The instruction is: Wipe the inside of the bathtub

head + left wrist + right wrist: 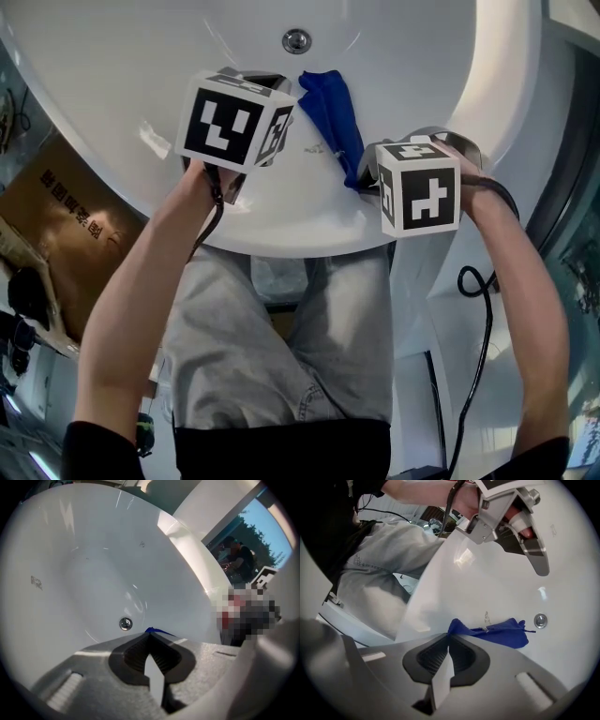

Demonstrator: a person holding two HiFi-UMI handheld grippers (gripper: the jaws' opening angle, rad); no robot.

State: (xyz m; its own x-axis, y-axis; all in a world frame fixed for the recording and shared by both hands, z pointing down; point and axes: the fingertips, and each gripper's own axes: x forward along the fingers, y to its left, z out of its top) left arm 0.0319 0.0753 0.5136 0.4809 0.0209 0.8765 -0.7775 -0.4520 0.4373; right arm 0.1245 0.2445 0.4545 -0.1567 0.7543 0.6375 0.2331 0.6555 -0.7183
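The white bathtub (422, 56) curves away below me, with a round chrome drain fitting (296, 40) on its inner wall. A blue cloth (333, 117) lies against that wall below the fitting. My right gripper (449, 635) is shut, and a corner of the blue cloth (497, 632) is pinched at its tips. The rest of the cloth trails toward the fitting (540, 620). My left gripper (150, 633) is shut with nothing in it. A sliver of cloth (157, 631) shows just past its tips. In the right gripper view the left gripper (534, 550) hangs above the cloth, apart from it.
A brown cardboard box (66, 206) stands left of the tub. The person's grey trousers (281, 347) press against the near rim. A black cable (483, 309) hangs from the right gripper. Another person (241, 559) stands far off by a window.
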